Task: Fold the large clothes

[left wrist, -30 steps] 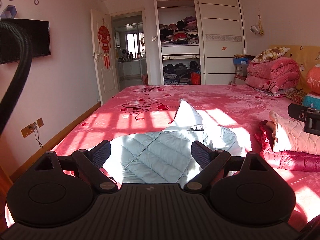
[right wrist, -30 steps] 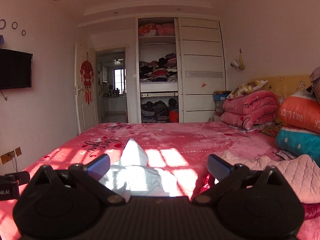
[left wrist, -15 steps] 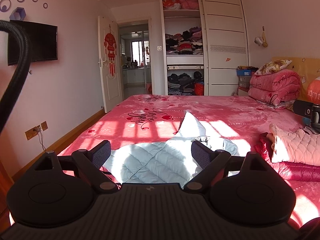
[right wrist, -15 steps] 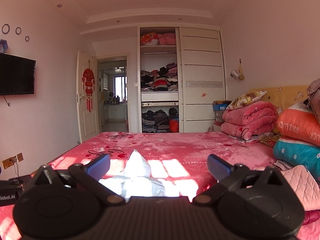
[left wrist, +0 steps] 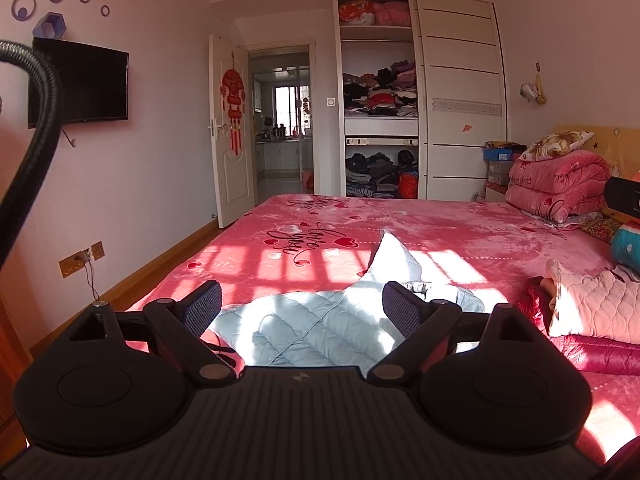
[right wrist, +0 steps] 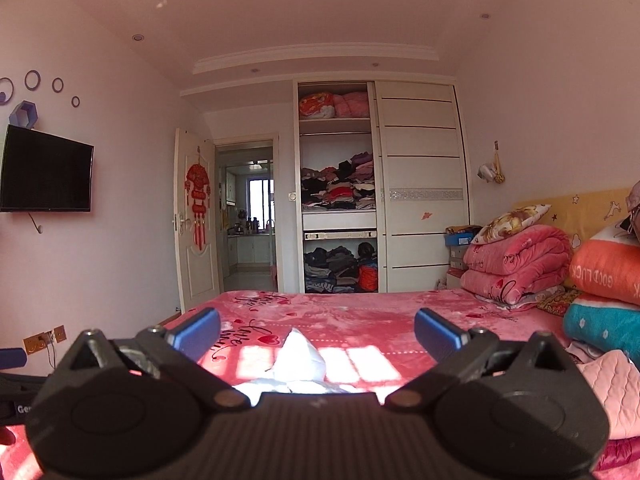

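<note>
A pale blue quilted down jacket point(left wrist: 320, 324) lies spread on the pink bedspread point(left wrist: 440, 232), one white corner standing up in a peak point(left wrist: 394, 254). My left gripper point(left wrist: 302, 310) is open and empty, held above the jacket's near edge. My right gripper point(right wrist: 316, 330) is open and empty, raised higher; only the jacket's white peak point(right wrist: 300, 356) shows between its fingers. The rest of the jacket is hidden behind the gripper body in the right wrist view.
A pink quilted garment on a dark red one point(left wrist: 592, 316) lies at the bed's right. Folded pink quilts point(left wrist: 556, 184) and pillows point(right wrist: 608, 268) are stacked at the headboard. An open wardrobe point(left wrist: 378, 92) and a door stand beyond the bed. A wall TV point(left wrist: 92, 80) hangs at left.
Both grippers have risen and tilted upward, so the jacket has slid lower in both views and more ceiling shows. Both stay open and empty.
</note>
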Available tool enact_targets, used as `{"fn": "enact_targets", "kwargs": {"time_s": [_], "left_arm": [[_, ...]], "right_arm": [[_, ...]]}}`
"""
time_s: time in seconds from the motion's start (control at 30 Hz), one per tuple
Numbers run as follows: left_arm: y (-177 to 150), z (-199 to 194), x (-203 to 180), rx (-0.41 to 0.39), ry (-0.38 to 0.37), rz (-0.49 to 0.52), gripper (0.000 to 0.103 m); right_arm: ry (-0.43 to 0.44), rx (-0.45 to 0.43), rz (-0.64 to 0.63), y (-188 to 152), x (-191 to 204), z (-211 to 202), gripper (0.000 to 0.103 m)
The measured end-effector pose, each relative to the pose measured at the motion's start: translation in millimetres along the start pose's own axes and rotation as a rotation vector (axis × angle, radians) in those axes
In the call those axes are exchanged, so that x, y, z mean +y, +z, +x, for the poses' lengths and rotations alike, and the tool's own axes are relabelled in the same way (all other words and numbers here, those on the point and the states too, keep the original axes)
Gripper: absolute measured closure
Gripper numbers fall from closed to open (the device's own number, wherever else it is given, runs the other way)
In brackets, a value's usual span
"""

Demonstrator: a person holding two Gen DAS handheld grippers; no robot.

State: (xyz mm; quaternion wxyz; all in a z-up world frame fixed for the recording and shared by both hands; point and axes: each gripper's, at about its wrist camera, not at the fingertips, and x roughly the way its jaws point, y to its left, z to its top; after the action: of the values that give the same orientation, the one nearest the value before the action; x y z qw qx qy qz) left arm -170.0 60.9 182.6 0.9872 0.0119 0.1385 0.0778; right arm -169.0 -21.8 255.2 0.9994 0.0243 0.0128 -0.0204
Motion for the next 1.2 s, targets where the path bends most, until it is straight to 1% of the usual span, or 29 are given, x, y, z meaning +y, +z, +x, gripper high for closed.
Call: {"fn": "enact_targets", "kwargs": {"time_s": [0.13, 0.23, 0.33, 0.43, 0.5, 0.57, 0.63, 0.7, 0.8, 0.93, 1.1, 1.2], "left_arm": [[-4.8, 11.0, -8.8, 0.026, -0.005, -0.003, 0.000], [-15.0, 22.7, -12.8, 0.067, -0.012, -0.005, 0.000], [-28.6, 37.7, -16.1, 0.112, -0.023, 0.003, 0.000], [-45.4, 54.3, -16.7, 0.139, -0.045, -0.003, 0.000], [-59.6, 68.9, -15.7, 0.165, -0.057, -0.009, 0.000], [-74.7, 86.3, -12.9, 0.202, -0.069, -0.025, 0.000], [-87.2, 102.1, -8.9, 0.233, -0.075, -0.050, 0.000], [-100.5, 118.3, -5.3, 0.276, -0.085, -0.089, 0.000], [-119.8, 141.4, 2.4, 0.344, -0.099, -0.179, 0.000], [-138.4, 162.2, 11.5, 0.402, -0.099, -0.289, 0.000], [-151.7, 176.6, 17.6, 0.446, -0.118, -0.396, 0.000], [-155.1, 180.7, 14.7, 0.452, -0.124, -0.412, 0.000]], "right_arm": [[0.004, 0.042, 0.012, -15.2, -8.2, 17.6, 0.001], [-0.013, 0.087, 0.028, -37.8, -18.4, 33.6, 0.001], [-0.044, 0.139, 0.037, -64.2, -26.6, 50.5, 0.001], [-0.054, 0.179, 0.063, -93.6, -37.4, 63.8, 0.001], [-0.074, 0.216, 0.052, -111.3, -42.4, 72.7, 0.001], [-0.069, 0.232, 0.036, -124.5, -49.4, 81.6, 0.001], [-0.078, 0.264, 0.019, -134.1, -53.8, 89.5, 0.001], [-0.068, 0.300, 0.033, -139.6, -62.7, 99.2, 0.001], [-0.061, 0.335, 0.022, -147.3, -65.9, 110.5, 0.001], [-0.022, 0.385, 0.030, -153.4, -66.9, 121.6, 0.001], [0.021, 0.421, 0.033, -158.6, -62.0, 126.0, 0.001], [0.040, 0.448, 0.054, -159.0, -64.1, 130.7, 0.001]]}}
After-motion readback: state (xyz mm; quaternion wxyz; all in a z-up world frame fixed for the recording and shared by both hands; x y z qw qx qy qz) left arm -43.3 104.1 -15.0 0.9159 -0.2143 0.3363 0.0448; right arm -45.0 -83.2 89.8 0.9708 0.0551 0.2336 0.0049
